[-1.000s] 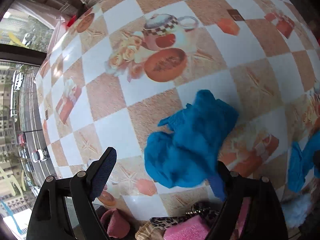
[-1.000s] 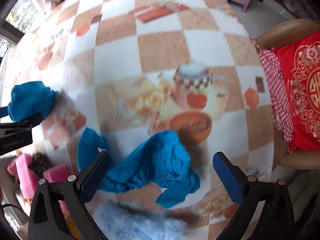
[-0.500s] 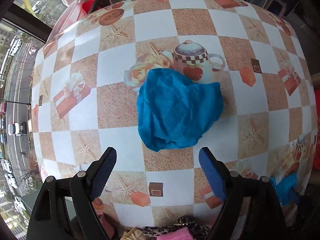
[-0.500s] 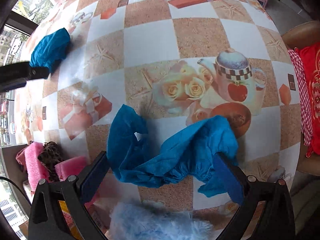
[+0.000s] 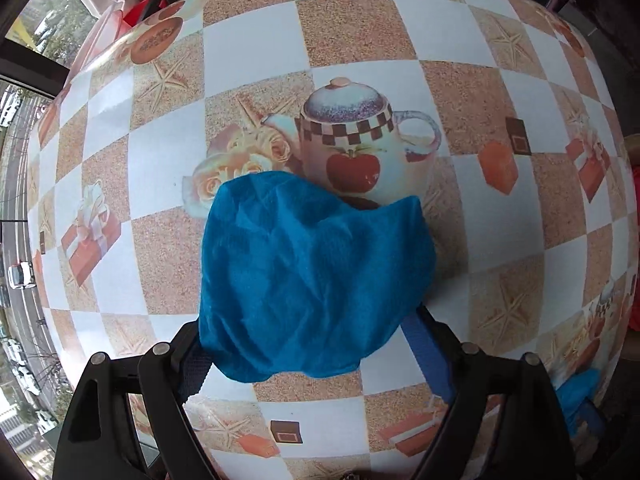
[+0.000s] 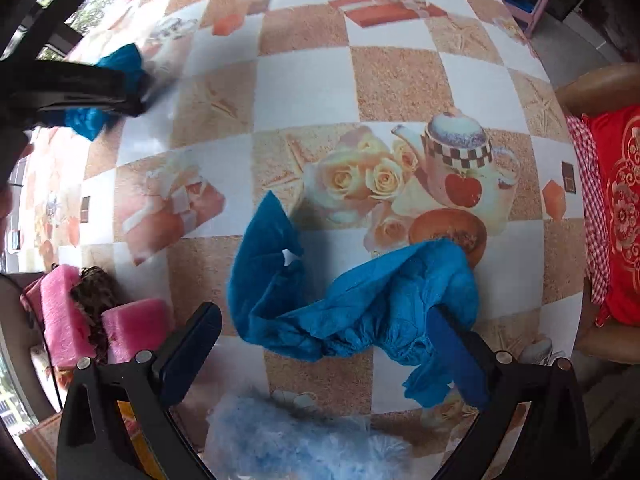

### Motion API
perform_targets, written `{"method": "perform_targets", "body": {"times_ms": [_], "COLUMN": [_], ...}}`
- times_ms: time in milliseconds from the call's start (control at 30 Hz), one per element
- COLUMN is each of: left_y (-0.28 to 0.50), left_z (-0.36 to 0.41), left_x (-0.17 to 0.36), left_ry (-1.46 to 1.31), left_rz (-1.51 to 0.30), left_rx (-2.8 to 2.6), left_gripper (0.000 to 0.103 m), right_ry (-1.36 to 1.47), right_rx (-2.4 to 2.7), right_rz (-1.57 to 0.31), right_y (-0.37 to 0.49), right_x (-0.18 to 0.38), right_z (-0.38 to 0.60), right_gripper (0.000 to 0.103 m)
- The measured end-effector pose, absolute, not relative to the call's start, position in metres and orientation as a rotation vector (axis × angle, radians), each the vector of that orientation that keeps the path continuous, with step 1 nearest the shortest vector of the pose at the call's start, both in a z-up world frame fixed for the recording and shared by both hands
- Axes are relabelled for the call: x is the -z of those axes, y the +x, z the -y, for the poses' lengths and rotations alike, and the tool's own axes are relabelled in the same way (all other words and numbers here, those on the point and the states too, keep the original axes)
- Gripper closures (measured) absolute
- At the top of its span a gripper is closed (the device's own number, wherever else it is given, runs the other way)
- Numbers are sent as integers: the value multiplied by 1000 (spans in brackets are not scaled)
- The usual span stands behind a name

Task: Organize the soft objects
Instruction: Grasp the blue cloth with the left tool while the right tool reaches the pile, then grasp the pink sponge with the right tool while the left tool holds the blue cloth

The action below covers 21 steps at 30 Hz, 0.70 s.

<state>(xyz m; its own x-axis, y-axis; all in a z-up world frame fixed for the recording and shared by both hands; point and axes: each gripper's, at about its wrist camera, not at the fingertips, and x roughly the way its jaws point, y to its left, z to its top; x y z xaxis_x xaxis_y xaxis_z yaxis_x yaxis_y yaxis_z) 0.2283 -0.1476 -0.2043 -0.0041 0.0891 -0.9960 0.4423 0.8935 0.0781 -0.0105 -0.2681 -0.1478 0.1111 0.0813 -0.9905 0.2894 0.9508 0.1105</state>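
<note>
A crumpled blue cloth (image 5: 312, 280) lies on the checkered table (image 5: 360, 32), over the printed teapot's base. My left gripper (image 5: 308, 328) points down at it and is open wide. The cloth bulges between the fingers and hides both tips. A second blue cloth (image 6: 360, 308), rumpled with a gathered edge, lies under my right gripper (image 6: 324, 312), which is also open. Its right pad overlaps that cloth's edge and its left pad stands apart from it. The right wrist view shows the left gripper (image 6: 72, 92) at the far left beside the first cloth (image 6: 120, 64).
A pale blue fluffy thing (image 6: 304, 436) lies at the table's near edge. Pink foam pieces (image 6: 136, 328) and a leopard-print fabric (image 6: 96, 292) sit off the near left. A chair with a red cushion (image 6: 616, 216) stands right, and a window (image 5: 24, 240) is on the left.
The left gripper has closed in on the first blue cloth, which went from beyond its fingertips to between them. The right gripper has shifted and rolled over the second cloth. Both jaws stay wide.
</note>
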Motion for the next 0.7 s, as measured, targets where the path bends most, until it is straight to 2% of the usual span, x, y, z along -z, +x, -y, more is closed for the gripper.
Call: {"method": "perform_targets", "body": {"times_ms": [67,133,233,267,300,400,433,467,533,600,633,700], "left_y": [231,240,241,240,240,231,230,229,224,222,215,205], "left_z": [151,155,163,163,163,166,163,161,150,144,147,142], "left_x": [204,205,204,202,201,186,182,177,167,158,154,142], "left_ry": [434,440,400,399,412,377,373,368,363,359,355,334], "left_rz": [-1575,-1576,-1583,-1581,-1577,-1550,-1540,-1526,-1497,-1488,-1483,-1470], "left_rx": [291,320,390,400,401,443,444,446,451,456,454,459], "left_gripper": [16,23,50,64,68,70,70,70,70,70,70,70], "right_ry": [334,345,318,327,337,354,349,346,312,285,284,296], "right_rx": [64,-37,-142,-163,-174,-189,-190,-189,-190,-192,-190,-180], "right_rz": [-1412,-1394,-1459,-1485,-1515,-1600,-1617,-1634,-1617,-1629,-1630,-1614], "right_y": [-16,-17,-9,-7,-4,1,2,3,4,10,10,18], "right_x": [130,118,124,131,139,169,174,179,175,173,173,172], "right_z": [253,234,203,196,190,183,181,179,166,166,165,166], "right_gripper": [0,0,0,0,0,0,3,16,24,67,71,72]}}
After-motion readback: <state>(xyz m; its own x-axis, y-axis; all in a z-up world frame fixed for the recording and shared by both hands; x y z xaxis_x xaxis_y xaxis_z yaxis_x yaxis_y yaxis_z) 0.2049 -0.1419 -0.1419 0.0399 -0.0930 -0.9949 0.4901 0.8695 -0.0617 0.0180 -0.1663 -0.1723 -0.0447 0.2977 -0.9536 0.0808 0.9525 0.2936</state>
